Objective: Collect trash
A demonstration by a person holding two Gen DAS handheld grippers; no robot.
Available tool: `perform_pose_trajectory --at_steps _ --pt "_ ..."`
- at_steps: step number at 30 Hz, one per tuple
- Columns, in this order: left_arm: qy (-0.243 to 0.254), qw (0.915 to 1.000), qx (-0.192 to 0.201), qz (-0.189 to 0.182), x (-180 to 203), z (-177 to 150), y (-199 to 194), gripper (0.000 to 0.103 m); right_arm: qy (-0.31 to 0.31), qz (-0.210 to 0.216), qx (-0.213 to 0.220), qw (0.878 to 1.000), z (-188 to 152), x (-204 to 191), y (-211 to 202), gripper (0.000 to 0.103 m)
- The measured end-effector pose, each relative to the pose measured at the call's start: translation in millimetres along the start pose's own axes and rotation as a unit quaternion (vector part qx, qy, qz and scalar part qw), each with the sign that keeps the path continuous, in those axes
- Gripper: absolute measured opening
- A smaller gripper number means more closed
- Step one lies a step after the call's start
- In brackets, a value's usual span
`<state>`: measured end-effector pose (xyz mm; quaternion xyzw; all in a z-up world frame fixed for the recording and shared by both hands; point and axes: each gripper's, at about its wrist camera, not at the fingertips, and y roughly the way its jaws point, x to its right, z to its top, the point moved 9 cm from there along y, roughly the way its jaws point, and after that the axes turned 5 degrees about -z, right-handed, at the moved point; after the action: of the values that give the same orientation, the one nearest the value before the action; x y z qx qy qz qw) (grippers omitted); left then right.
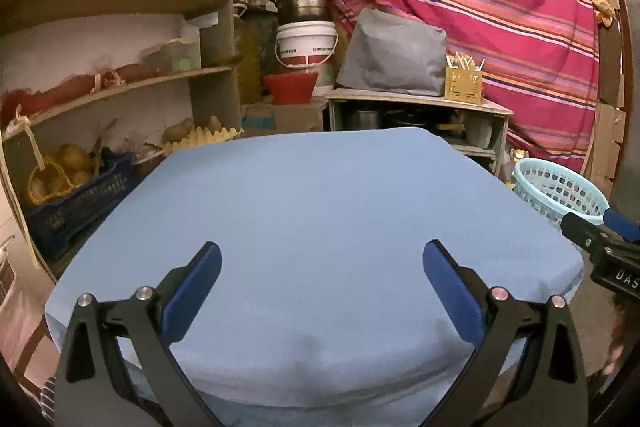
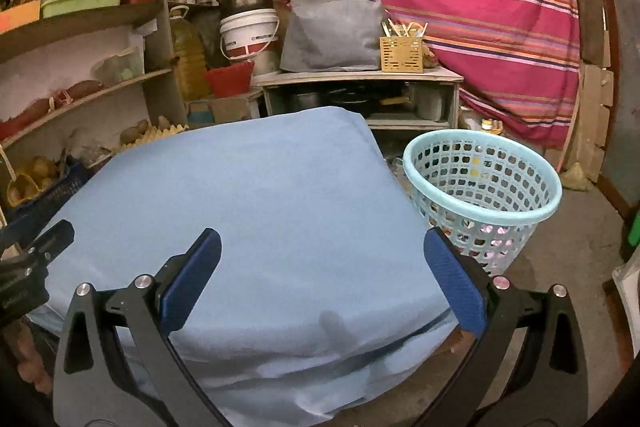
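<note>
Left gripper (image 1: pixel 322 261) jaws wide, nothing between them; blue ribbed pads, black frame. Right gripper (image 2: pixel 322 249) same: jaws wide, nothing held. Both hover over the tabletop (image 2: pixel 248 195), covered in a smooth pale-blue cloth with one faint dark smudge near the front edge. Basket (image 2: pixel 484 179): round, pale-blue perforated plastic, on the floor just beside the tabletop's right edge. Scraps show through its holes, too small to identify.

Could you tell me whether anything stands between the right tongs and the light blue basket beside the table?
Nothing visible does. The right tongs hover open over the blue-covered table, and the perforated basket stands on the floor just past the table's right edge, its mouth open. No trash shows on the cloth.
</note>
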<state>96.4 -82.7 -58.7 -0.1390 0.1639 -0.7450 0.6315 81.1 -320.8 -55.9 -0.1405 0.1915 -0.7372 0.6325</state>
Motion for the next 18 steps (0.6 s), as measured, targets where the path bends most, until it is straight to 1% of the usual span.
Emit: perform_pose_trajectory --at_steps 6,11,15,18 --pt "-0.012 0.9998 0.014 0.012 -5 2 -7 0.099 0.005 -0.009 0.006 1.0 -1 -1 -7 0.099" --pt "-0.02 0.9997 0.016 0.003 -5 3 -11 0.099 -0.002 -0.018 0.008 1.0 0 -4 -8 0.099" --pt "-0.025 0.9995 0.018 0.001 -6 4 -13 0.099 -0.012 -0.031 0.022 0.999 4 -7 -14 0.099" --pt "-0.033 0.9994 0.01 -0.005 -8 3 -12 0.099 -0.01 -0.027 0.025 0.999 4 -10 -17 0.099"
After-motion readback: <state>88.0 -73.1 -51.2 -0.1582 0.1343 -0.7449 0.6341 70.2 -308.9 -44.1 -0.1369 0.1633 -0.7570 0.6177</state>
